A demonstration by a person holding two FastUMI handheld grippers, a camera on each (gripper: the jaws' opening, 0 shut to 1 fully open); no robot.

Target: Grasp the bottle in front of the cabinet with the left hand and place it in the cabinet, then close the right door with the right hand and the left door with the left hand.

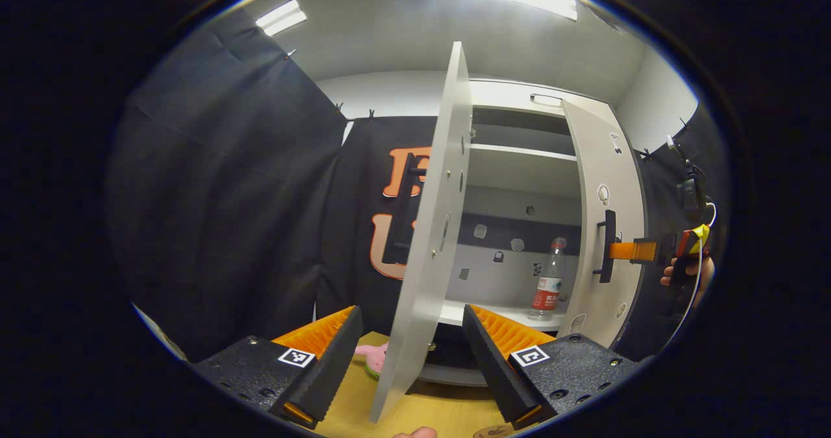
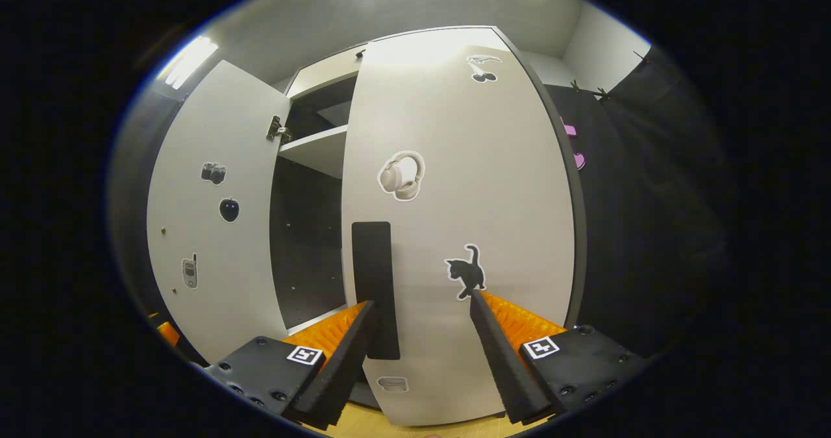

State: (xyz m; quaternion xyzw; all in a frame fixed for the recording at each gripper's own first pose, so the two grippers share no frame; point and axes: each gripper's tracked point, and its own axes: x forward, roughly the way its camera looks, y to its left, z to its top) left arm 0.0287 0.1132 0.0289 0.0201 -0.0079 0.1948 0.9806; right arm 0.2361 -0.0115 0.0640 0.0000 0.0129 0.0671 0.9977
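1 bottle stood on cabinet shelf, right-center, beyond left gripper's wide fingers. 2 doors: left door edge betw. them; right gripper wide at right door.

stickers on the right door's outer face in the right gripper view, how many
4: a cherry sticker at the top, a headphones sticker above the handle, a cat sticker lower right, and a pale sticker near the bottom edge. The fingers may hide more.

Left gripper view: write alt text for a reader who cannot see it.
A plastic bottle stands upright on a shelf inside a white cabinet with both doors ajar. The left door stands edge-on between the open left claw fingers; the right claw reaches the right door handle.
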